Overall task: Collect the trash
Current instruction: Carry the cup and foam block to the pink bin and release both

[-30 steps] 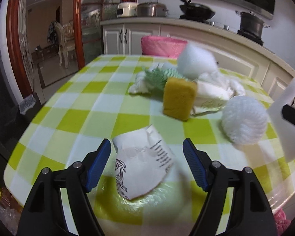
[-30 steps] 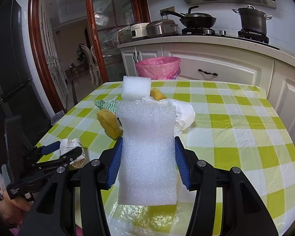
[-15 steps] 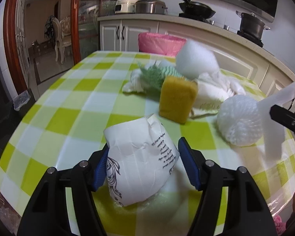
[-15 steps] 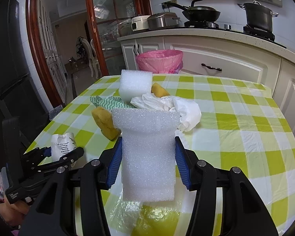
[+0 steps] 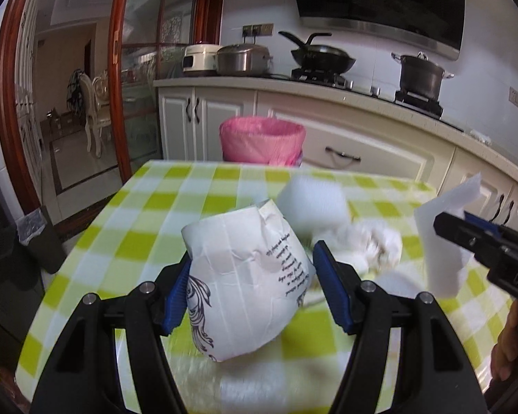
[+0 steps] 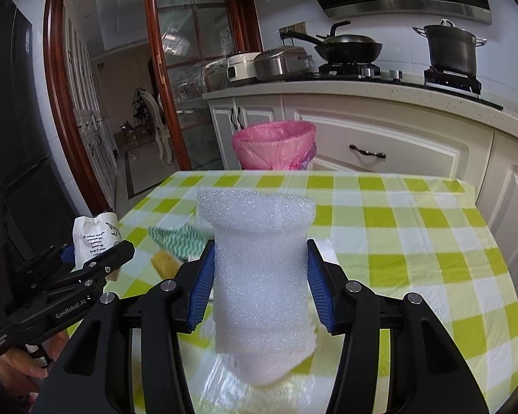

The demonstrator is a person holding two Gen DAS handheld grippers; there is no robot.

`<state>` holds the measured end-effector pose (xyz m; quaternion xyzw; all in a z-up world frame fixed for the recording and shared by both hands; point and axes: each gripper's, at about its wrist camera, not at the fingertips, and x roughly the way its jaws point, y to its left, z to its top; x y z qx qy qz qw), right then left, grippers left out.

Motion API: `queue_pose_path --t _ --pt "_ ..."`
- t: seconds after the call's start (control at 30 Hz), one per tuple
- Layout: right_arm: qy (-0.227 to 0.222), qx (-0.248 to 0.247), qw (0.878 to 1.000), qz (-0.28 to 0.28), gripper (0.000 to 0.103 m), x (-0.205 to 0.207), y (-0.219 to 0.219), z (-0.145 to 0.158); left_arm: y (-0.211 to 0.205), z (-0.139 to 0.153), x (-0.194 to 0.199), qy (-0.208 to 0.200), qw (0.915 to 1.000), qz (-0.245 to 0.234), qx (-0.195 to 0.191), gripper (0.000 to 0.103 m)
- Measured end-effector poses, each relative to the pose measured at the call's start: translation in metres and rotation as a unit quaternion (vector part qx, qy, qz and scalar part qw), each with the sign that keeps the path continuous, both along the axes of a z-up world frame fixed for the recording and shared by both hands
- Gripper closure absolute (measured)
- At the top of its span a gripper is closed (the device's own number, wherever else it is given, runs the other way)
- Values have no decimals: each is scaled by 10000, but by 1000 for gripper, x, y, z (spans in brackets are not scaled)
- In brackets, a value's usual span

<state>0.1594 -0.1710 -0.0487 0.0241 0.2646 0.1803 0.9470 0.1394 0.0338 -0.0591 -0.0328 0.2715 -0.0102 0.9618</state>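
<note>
The desk point(image 5: 148, 207), covered in a green-and-white check cloth, fills the space ahead of both grippers, and beyond its far edge stands a bin lined with a pink bag point(image 5: 262, 141), straight ahead of each one. Only the right wrist view shows the open right half of the desk, bare of litter.

The left gripper point(image 5: 250, 288) is clenched on a crumpled white paper cup point(image 5: 245, 283) with dark printing; its blue pads press the cup's two sides and the cup is off the cloth. In the right wrist view the same cup appears small at the far left, poking up from the black fingers.

The right gripper point(image 6: 259, 283) is grasping a white foam sheet point(image 6: 259, 269), squeezed between its blue pads so that the sheet flares wider above them. From the left wrist view only the sheet's edge and one black finger show, off to the right.

Just beyond the left gripper's fingertips lie a white foam block point(image 5: 314, 207) and crumpled white tissue point(image 5: 373, 245); the right wrist view hides these behind the sheet. That view shows instead a green-striped cloth point(image 6: 176, 238) and a yellow sponge point(image 6: 165, 264), left of the right gripper.
</note>
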Motion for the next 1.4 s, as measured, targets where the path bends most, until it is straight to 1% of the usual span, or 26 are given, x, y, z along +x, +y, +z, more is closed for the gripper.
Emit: queue_pose_path --t 0.27,0.37,0.43,0.5,0.6,0.73,0.8,0.97,1.1,1.2,1.33,1.4 --pt "-252 -55 9997 60 54 45 4 18 -7 38 48 -342 9993 -163 36 39" --pt "-334 -65 9994 105 54 66 5 24 -6 46 70 -359 9992 -184 -35 39" --pt "-346 -39 9993 153 54 82 5 27 -7 49 86 -403 9990 -200 12 39" --pt "-352 -11 9992 199 54 103 5 30 -7 51 103 -424 9989 -213 56 39" --pt "-433 -51 9987 266 54 137 8 35 -2 53 132 -394 9989 -240 -6 39" --pt "-519 -39 9980 369 54 187 11 44 5 56 181 -392 9988 -290 14 39" --pt "-528 -26 9976 453 54 222 16 49 11 59 213 -404 9987 -315 34 39" --pt "-433 -86 9972 598 54 309 32 50 26 63 308 -318 9987 -404 -3 39" --pt "-126 92 9973 717 54 382 41 43 35 66 374 -339 9985 -418 35 39" --pt "36 174 9971 738 54 426 45 34 43 61 418 -319 9984 -466 36 39" --pt "121 247 9966 773 54 467 52 21 51 44 465 -225 9984 -508 -104 39" --pt "142 252 9962 820 53 484 57 12 53 35 479 -216 9983 -518 -126 39"
